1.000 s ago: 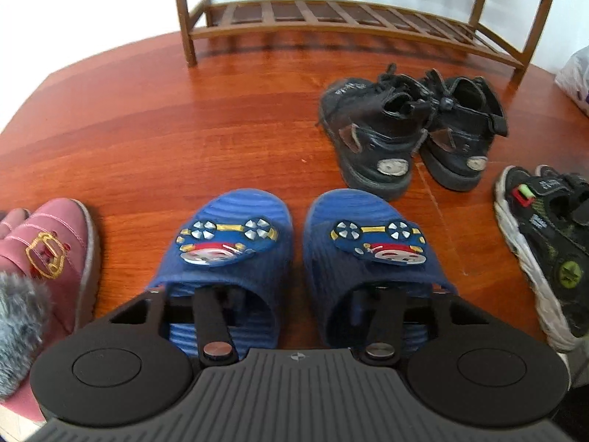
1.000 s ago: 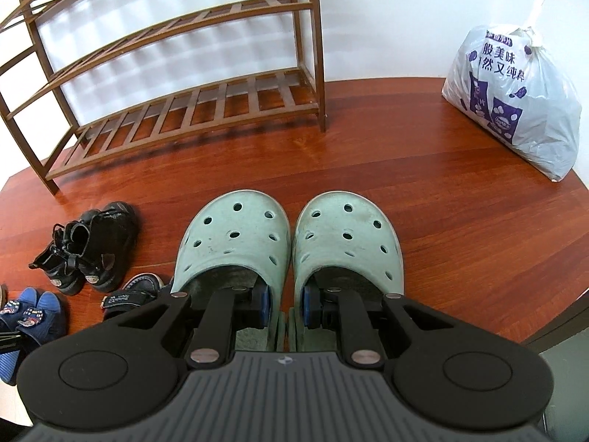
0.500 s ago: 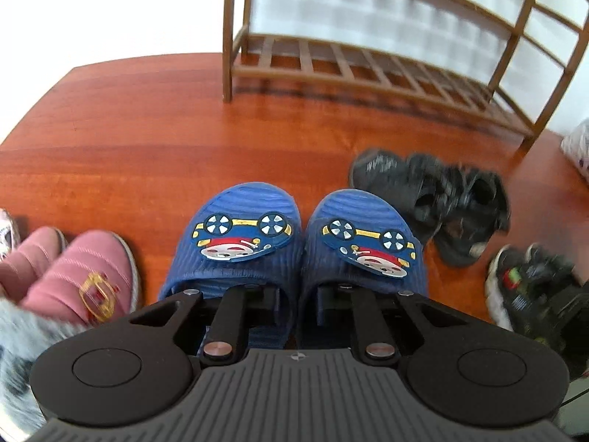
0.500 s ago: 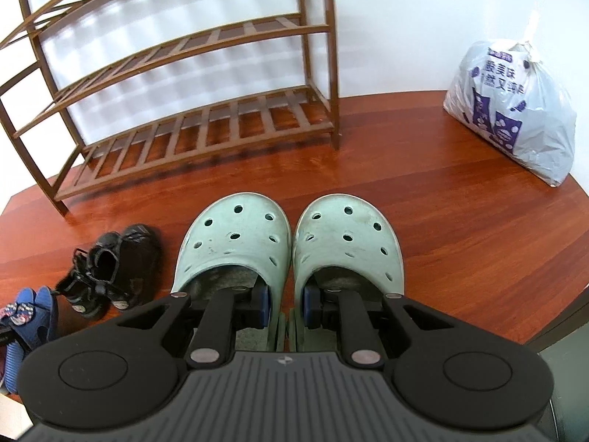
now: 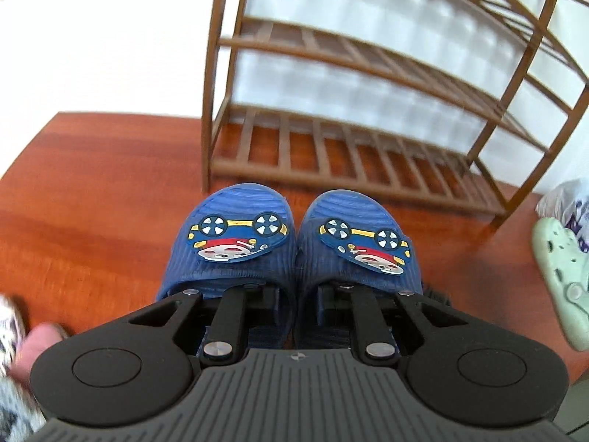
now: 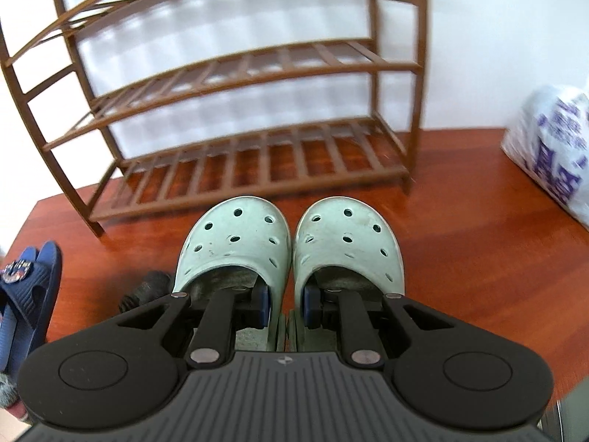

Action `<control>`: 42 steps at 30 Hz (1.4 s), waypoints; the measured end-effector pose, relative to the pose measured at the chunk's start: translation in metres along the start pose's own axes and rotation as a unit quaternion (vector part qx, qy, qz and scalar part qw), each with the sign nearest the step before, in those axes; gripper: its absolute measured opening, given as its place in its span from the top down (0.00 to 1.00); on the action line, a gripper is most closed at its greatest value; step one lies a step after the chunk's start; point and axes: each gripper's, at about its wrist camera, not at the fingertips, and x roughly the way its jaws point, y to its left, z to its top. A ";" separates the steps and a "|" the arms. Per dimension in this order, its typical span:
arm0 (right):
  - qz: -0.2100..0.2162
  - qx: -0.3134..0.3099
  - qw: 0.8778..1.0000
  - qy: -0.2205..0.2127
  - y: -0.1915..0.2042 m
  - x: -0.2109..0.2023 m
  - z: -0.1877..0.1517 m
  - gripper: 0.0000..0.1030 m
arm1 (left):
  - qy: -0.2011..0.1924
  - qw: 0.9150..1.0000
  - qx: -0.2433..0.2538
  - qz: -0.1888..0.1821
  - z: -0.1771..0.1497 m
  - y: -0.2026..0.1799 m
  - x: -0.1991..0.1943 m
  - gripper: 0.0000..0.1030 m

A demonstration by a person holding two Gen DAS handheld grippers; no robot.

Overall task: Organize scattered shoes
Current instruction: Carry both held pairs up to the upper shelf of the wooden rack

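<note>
Left wrist: slippers (image 5: 291,250) between tongs (image 5: 296,300).

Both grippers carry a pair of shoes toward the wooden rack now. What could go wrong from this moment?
1. The left gripper pinches only the inner walls of the two blue slippers, so one may slip out on the way.
2. The right gripper holds the green clogs the same way, with the same risk.
3. The two pairs travel close together toward the rack; they could bump each other or the rack's posts.
</note>
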 end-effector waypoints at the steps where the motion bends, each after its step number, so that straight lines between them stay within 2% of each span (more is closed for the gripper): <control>1: 0.008 -0.006 1.000 -0.005 0.008 0.005 0.012 0.81 | -0.003 1.000 0.000 0.000 0.009 -0.003 0.002 0.82; 16: 0.066 -0.047 0.996 -0.045 0.079 0.067 0.124 0.81 | -0.058 0.998 -0.012 0.034 0.141 -0.026 0.039 0.81; 21: 0.057 -0.060 0.995 -0.059 0.102 0.083 0.154 0.81 | -0.069 0.997 -0.028 0.038 0.176 -0.026 0.059 0.81; 27: 0.041 -0.062 0.995 -0.065 0.126 0.111 0.188 0.81 | -0.078 0.996 -0.025 0.042 0.206 -0.029 0.083 0.78; 30: 0.032 -0.058 0.996 -0.066 0.135 0.126 0.202 0.81 | -0.083 0.996 -0.027 0.033 0.216 -0.030 0.093 0.78; 38: 0.018 -0.061 0.995 -0.072 0.161 0.167 0.236 0.81 | -0.111 0.993 0.009 0.030 0.236 -0.030 0.109 0.78; 42: 0.001 -0.076 0.994 -0.076 0.174 0.188 0.245 0.80 | -0.104 0.994 0.020 0.024 0.242 -0.024 0.119 0.75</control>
